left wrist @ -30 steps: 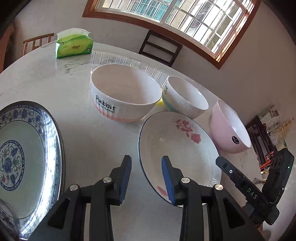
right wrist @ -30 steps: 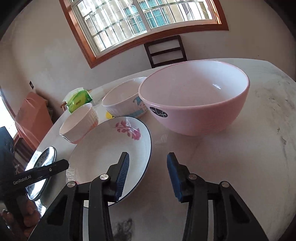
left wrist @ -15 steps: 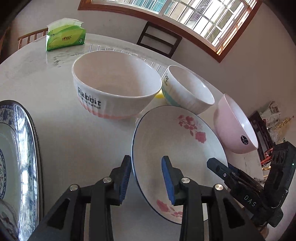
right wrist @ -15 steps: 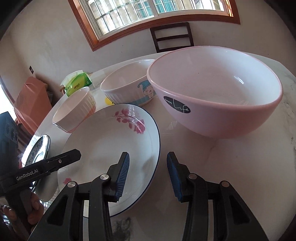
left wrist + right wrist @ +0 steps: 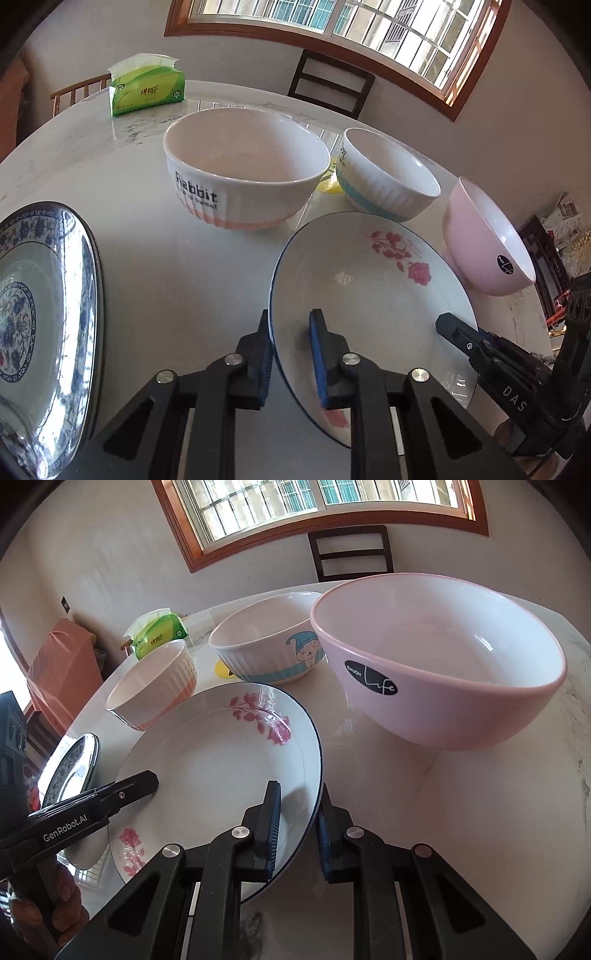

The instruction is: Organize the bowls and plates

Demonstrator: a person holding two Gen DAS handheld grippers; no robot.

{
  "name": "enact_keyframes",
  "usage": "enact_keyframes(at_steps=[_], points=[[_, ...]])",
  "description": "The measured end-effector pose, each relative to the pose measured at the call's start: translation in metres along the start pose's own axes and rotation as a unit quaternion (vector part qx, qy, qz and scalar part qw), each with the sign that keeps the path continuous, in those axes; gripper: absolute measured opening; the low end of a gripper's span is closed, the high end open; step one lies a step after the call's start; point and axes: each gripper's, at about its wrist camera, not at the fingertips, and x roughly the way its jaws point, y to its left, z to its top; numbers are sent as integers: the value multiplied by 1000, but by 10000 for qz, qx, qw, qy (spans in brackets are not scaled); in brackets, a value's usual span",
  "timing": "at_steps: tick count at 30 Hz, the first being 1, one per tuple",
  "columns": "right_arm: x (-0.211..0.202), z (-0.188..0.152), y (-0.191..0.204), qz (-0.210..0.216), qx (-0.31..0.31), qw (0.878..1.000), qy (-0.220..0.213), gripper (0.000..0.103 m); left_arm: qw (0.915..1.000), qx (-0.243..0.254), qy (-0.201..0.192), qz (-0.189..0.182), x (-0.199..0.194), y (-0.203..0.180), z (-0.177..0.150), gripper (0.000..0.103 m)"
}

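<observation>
Your left gripper (image 5: 291, 354) straddles the left rim of the flower plate (image 5: 373, 288) on the table (image 5: 155, 266); your right gripper (image 5: 299, 830) straddles its right rim, jaws on both closing. Behind the plate sit the Rabbit bowl (image 5: 243, 170) on the left and the ribbed bowl (image 5: 388, 177) to its right. The big bowl (image 5: 439, 657) is right of the plate. The patterned plate (image 5: 40, 317) lies far left. The tissue pack (image 5: 147, 88) is at the back.

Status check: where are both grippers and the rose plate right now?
Left gripper and right gripper closing on opposite rims of rose plate. Plate on table. Pink bowl near, not touching.
</observation>
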Motion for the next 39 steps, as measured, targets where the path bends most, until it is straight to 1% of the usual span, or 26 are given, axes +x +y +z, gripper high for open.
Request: enact_keyframes(at_steps=[4,10,19,28,39], points=[[-9,-9,4,-18,24,10000,-54,18,10000,59,-42,67,-8,-6,-4,19],[-19,-20,6,-10,91,9999,-62,18,10000,47,-16,68,-19,-7,-17,19],[-35,-30,20,112,95,9998,-97,18,9995,96,-208,226,-48,-3,-27,19],[-44,-30,50,233,-78,9996,-131,18,9986,-17,-412,338,-78,18,-33,19],[-37,-26,92,424,-374,9984,-44,18,9962,-270,-593,570,-104,55,-36,19]])
